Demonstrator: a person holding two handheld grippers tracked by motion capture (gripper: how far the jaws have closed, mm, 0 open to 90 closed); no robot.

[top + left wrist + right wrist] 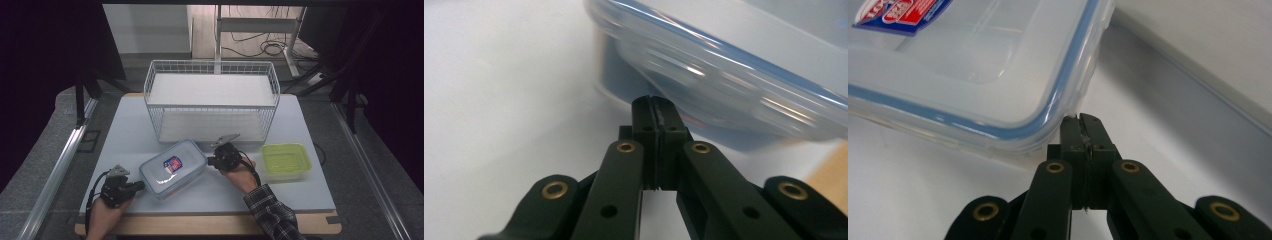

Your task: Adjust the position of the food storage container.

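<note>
A clear plastic food container (173,168) with a blue-sealed lid and a red and blue label lies on the white table, in front of the wire basket. My left gripper (140,185) is at its left end, jaws shut, tips right at the container's wall (704,85). In the left gripper view the shut tips (655,102) hold nothing. My right gripper (210,161) is at the container's right end, also shut. In the right gripper view its tips (1082,120) sit at the lid's corner (1063,100); whether they pinch the lid's edge is unclear.
A white wire basket (212,100) with a shelf stands at the back of the table. A green plastic container (285,160) without a lid sits to the right of my right hand. The table's wooden front edge (200,224) runs below both hands.
</note>
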